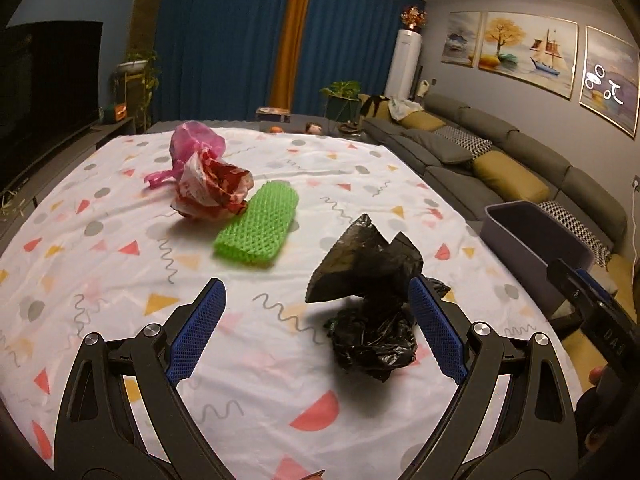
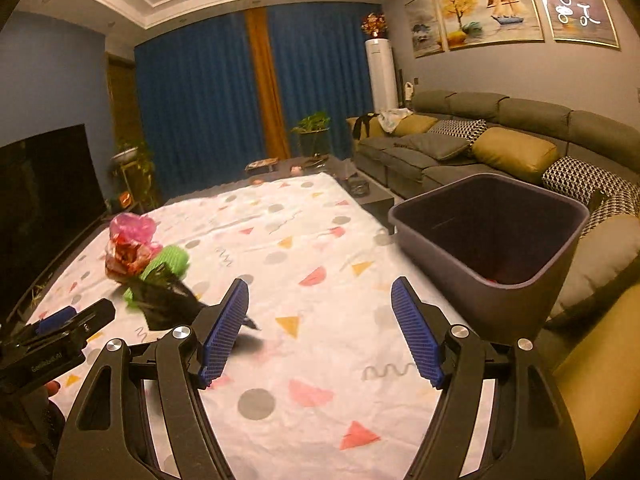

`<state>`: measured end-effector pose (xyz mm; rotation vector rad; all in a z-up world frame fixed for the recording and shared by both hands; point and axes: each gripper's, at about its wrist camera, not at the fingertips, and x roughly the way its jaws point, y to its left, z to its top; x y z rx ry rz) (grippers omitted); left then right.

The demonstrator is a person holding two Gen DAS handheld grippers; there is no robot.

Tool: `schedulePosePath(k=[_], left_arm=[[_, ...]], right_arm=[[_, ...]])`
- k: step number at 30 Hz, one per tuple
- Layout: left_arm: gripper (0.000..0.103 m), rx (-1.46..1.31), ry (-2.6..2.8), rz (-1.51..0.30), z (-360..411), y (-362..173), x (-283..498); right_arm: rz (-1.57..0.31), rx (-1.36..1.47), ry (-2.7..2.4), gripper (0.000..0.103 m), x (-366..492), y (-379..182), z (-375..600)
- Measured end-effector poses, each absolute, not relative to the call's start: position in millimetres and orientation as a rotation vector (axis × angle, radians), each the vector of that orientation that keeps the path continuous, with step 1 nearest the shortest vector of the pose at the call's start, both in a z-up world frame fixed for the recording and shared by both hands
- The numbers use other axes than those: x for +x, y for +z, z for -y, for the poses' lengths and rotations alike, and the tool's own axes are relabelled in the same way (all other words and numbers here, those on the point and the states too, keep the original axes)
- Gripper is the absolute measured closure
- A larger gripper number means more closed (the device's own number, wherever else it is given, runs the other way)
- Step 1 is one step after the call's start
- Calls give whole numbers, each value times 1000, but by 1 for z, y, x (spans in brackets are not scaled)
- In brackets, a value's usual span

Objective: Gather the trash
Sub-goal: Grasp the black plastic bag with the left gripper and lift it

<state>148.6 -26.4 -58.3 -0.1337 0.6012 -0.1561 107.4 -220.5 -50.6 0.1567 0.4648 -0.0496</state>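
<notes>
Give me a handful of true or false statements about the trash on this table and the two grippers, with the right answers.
1. The left gripper is open. True.
2. The green foam net is in the bin. False: it lies on the tablecloth.
3. The black plastic bag lies on the tablecloth. True.
4. The right gripper holds the pink bag. False: it is open and empty.
5. The bin stands at the table's left side. False: it is on the sofa side, right.

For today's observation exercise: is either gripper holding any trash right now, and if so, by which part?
Nothing is held. The left gripper is open around the black bag without pinching it; the right gripper is open over bare tablecloth.
</notes>
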Motion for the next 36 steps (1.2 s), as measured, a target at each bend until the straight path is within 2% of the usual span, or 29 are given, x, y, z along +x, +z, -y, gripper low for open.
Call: schedulePosePath(k=[8, 13, 20, 29, 30, 36], left_arm=[[12, -102, -231, -659, 52, -69, 182], [11, -91, -275, -759, 72, -86, 207], [11, -42, -319, -822, 91, -104, 209], [47, -16, -362, -879, 97, -117, 213], [56, -13, -372, -881, 98, -117, 212], [71, -20, -382, -863, 96, -116, 209]], right_arm=[[-468, 155, -63, 30, 105, -55, 220], [-475, 163, -68, 30, 106, -58, 225], [-486, 178, -72, 30, 111, -62, 232], [-500, 188, -65, 30, 116, -65, 235], [-501, 188, -63, 30, 116, -66, 234], [-505, 184, -59, 30, 116, -65, 232]])
